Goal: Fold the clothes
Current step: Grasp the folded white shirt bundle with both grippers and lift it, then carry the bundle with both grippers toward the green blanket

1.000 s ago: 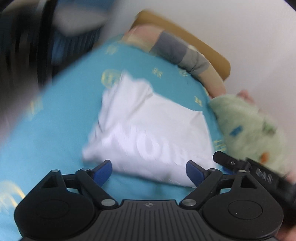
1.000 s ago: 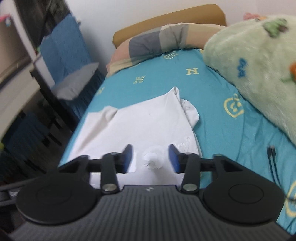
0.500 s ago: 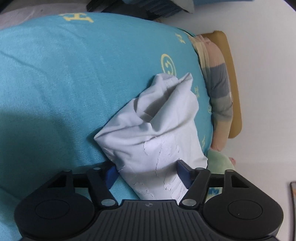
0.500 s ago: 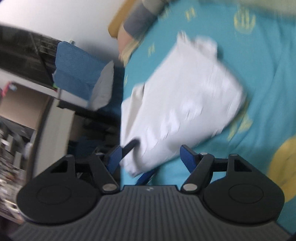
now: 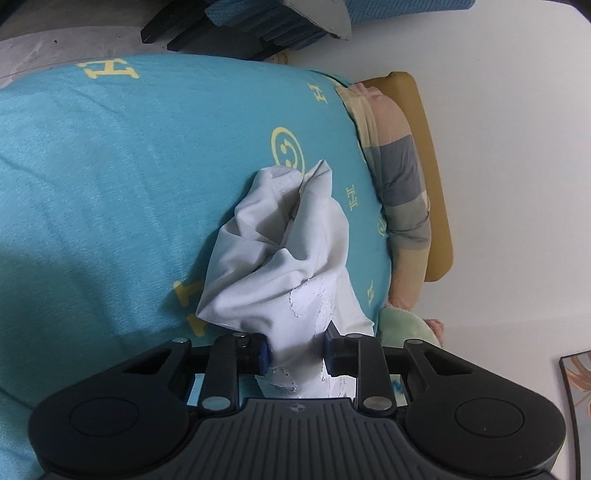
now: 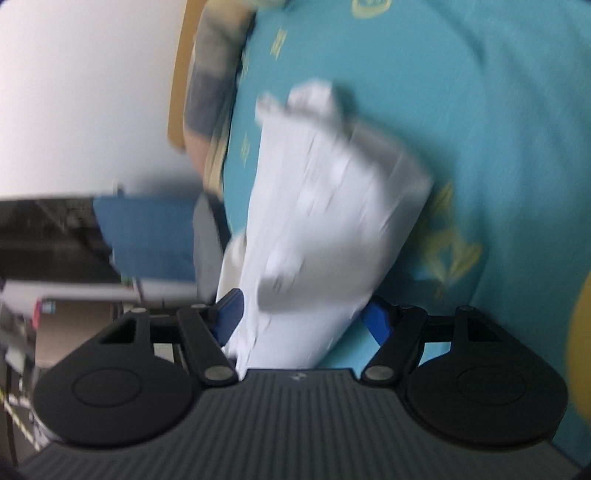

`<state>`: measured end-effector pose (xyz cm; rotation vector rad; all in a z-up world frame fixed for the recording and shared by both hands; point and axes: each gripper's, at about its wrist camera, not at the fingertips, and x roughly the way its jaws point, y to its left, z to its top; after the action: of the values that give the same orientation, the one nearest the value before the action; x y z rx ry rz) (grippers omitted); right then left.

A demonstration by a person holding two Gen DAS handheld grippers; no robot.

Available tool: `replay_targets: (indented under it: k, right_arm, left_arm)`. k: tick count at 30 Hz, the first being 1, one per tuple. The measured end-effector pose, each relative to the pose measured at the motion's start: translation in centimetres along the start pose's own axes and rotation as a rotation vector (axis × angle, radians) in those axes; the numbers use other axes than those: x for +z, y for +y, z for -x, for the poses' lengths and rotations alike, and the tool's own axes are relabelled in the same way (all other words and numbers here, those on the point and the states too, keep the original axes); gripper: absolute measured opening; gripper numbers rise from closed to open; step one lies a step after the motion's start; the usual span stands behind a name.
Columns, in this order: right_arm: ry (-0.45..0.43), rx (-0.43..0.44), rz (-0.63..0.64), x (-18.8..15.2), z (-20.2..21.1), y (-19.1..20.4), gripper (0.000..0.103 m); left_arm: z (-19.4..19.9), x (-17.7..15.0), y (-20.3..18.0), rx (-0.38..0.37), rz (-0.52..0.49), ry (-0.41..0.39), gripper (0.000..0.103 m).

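A white garment [image 5: 280,266], folded into a bundle with a cracked print, lies on the teal bed sheet [image 5: 110,184]. In the left wrist view its near edge is bunched between the blue pads of my left gripper [image 5: 295,352]. Those jaws are closing and the pads pinch the cloth. The right wrist view is blurred. There the garment [image 6: 325,206] runs back into my right gripper [image 6: 303,317], whose jaws stand wide and are closing slightly. Cloth lies between its pads, but they do not clearly press on it.
A striped pillow [image 5: 402,177] lies against a tan headboard [image 5: 432,147] by the white wall. A pale green plush blanket [image 5: 402,325] sits beside the garment. Off the bed's edge stand a blue chair [image 6: 147,232] and dark furniture [image 5: 240,22].
Both wrists have rolled, so both views are tilted. My left jaws have narrowed from wide apart onto the garment's near edge. My right gripper has sunk, and the garment now lies between its jaws.
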<state>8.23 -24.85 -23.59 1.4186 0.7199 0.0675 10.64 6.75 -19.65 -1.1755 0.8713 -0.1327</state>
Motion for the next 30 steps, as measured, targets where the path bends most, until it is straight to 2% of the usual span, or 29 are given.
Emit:
replay_targets:
  k: [2, 5, 8, 14, 20, 26, 30]
  right_arm:
    - [-0.002, -0.015, -0.004, 0.4, -0.3, -0.4, 0.05]
    - [-0.001, -0.041, 0.034, 0.3, -0.7, -0.3, 0.03]
    - [-0.022, -0.041, 0.101, -0.3, -0.1, 1.3, 0.022]
    - [-0.059, -0.004, 0.226, -0.9, 3.7, 5.5, 0.019]
    - [-0.136, 0.041, 0.27, -0.8, 11.0, 9.1, 0.019]
    - [-0.226, 0.061, 0.301, 0.8, 20.4, 10.9, 0.019]
    - [-0.294, 0.042, 0.267, 3.8, 27.3, 10.1, 0.019]
  left_arm:
    - [0.0, 0.1, 0.0, 0.012, -0.008, 0.006, 0.028]
    - [-0.1, 0.2, -0.3, 0.03, -0.028, 0.012, 0.028]
    - [0.5, 0.3, -0.8, 0.023, -0.032, 0.012, 0.027]
    - [3.5, 0.3, -4.3, -0.026, -0.061, 0.021, 0.027]
    - [7.3, -2.6, -9.7, -0.079, -0.121, 0.076, 0.027]
    - [8.1, -8.7, -16.6, -0.117, -0.246, 0.178, 0.027]
    - [5.9, -14.7, -21.4, -0.136, -0.336, 0.277, 0.027]
